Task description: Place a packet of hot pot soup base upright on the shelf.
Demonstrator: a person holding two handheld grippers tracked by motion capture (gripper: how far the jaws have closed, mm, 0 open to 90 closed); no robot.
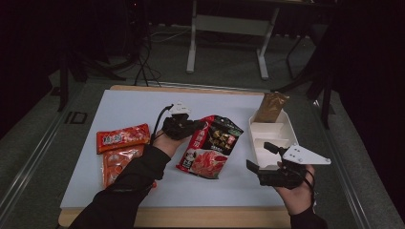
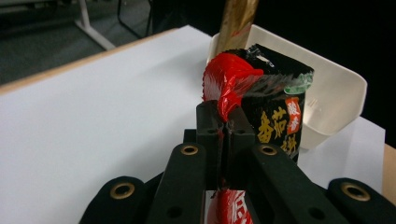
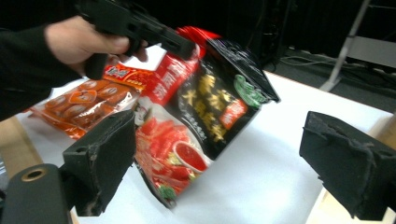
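Room: dark, with grey floor and a white-legged frame behind the table.
Surface: white table top with a wooden edge.
Pouch: black and red pouch, glossy and crinkled, with yellow lettering on the black upper part, a red band down one side and pictured red food on the lower part.
Pouch place: its top edge is pinched between the left jaws; the rest hangs below them, tilted.
Left gripper: clenched tight on the pouch's red upper edge.
Right gripper: released, jaws wide apart with nothing between the pads; the pouch hangs beyond them, toward the left jaw.
White tray: beyond the right jaws, a brown packet leaning at its far end.
Orange packets: two, flat on the table, behind the left gripper's hand.
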